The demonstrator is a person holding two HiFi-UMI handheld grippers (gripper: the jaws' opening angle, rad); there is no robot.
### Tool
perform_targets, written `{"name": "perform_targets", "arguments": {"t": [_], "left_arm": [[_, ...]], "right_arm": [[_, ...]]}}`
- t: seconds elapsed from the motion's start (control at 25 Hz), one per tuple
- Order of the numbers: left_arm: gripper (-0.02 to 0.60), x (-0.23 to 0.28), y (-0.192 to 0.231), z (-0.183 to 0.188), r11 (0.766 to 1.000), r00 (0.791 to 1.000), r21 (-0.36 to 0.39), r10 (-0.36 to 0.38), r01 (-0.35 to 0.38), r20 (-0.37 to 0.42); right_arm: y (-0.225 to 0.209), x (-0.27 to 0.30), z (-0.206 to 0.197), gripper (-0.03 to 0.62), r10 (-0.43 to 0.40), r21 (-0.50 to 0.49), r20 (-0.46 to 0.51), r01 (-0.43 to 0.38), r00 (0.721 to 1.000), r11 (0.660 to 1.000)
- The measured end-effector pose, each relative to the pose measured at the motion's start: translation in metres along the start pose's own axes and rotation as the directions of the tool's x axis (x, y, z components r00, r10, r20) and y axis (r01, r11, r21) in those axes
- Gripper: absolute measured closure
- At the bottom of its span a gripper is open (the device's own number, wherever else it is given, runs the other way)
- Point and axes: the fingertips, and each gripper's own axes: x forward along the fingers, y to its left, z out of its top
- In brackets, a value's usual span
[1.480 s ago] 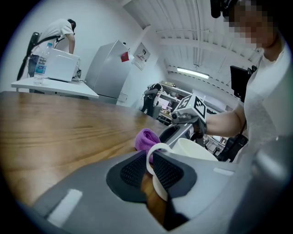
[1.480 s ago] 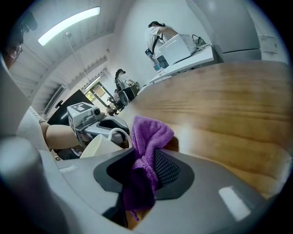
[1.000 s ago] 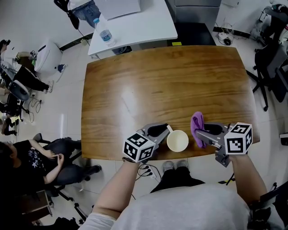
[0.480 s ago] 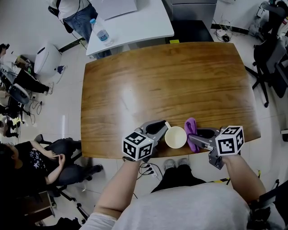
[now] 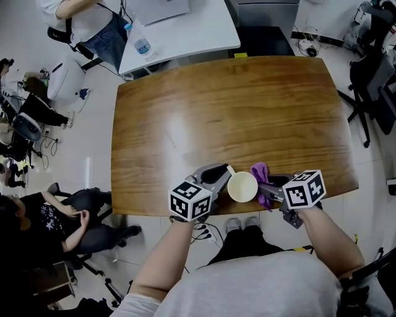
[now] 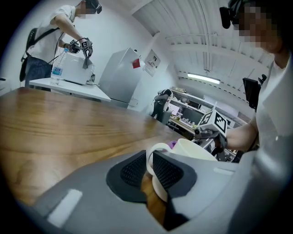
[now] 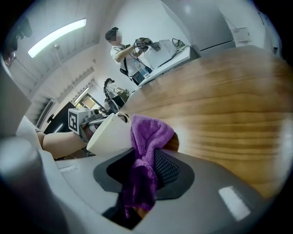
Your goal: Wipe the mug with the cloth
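Observation:
A cream mug [image 5: 242,186] hangs over the near edge of the wooden table [image 5: 229,117], tilted with its mouth toward the camera. My left gripper [image 5: 224,175] is shut on the mug's handle [image 6: 153,153], the pads pinching the loop. My right gripper [image 5: 267,187] is shut on a purple cloth [image 5: 261,182], and the cloth [image 7: 144,151] touches the mug's [image 7: 110,132] right side. In the left gripper view the mug [image 6: 194,151] sits just past the jaws, with the right gripper's marker cube [image 6: 215,122] behind it.
A white table [image 5: 179,31] with a water bottle [image 5: 140,42] stands beyond the wooden one, with a person [image 5: 93,15] beside it. Another person sits on a chair [image 5: 55,217] at the left. Office chairs [image 5: 371,80] stand at the right.
My right gripper has moved left with the cloth, from apart from the mug to touching its right side. The left gripper and mug have barely shifted.

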Motion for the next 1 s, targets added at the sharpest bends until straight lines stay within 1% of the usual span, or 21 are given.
{"name": "perform_targets", "arguments": {"t": [0.16,0.36,0.48,0.64,0.8,0.92,1.0], "left_arm": [[0.538,-0.001,0.000,0.000,1.000,1.000,-0.003,0.013,-0.013,0.005],[0.538,-0.002,0.001,-0.001,1.000,1.000,-0.001,0.025,-0.025,0.011],[0.538,-0.004,0.001,-0.002,0.999,0.999,0.001,0.036,-0.036,0.010],[0.538,-0.006,0.001,-0.001,0.999,0.999,-0.005,0.048,-0.048,0.015],[0.538,-0.006,0.001,0.000,0.998,0.998,-0.006,0.056,-0.056,0.022],[0.539,-0.005,0.000,0.000,0.998,0.998,-0.009,0.062,-0.061,0.027],[0.540,-0.005,0.000,-0.001,0.998,0.998,-0.012,0.063,-0.063,0.029]], "right_arm": [[0.002,-0.006,0.003,0.465,-0.001,0.017,0.025,0.001,1.000,1.000],[0.013,-0.034,0.011,0.465,0.011,0.072,0.121,-0.019,0.993,0.997],[0.024,-0.053,0.014,0.465,0.022,0.112,0.185,-0.043,0.983,0.993],[0.045,-0.070,0.019,0.465,0.054,0.161,0.260,-0.098,0.964,0.982],[0.059,-0.069,0.015,0.465,0.086,0.189,0.284,-0.144,0.955,0.972],[0.059,-0.061,0.009,0.465,0.103,0.236,0.292,-0.176,0.951,0.956],[0.056,-0.054,0.005,0.465,0.104,0.263,0.289,-0.183,0.952,0.947]]}}
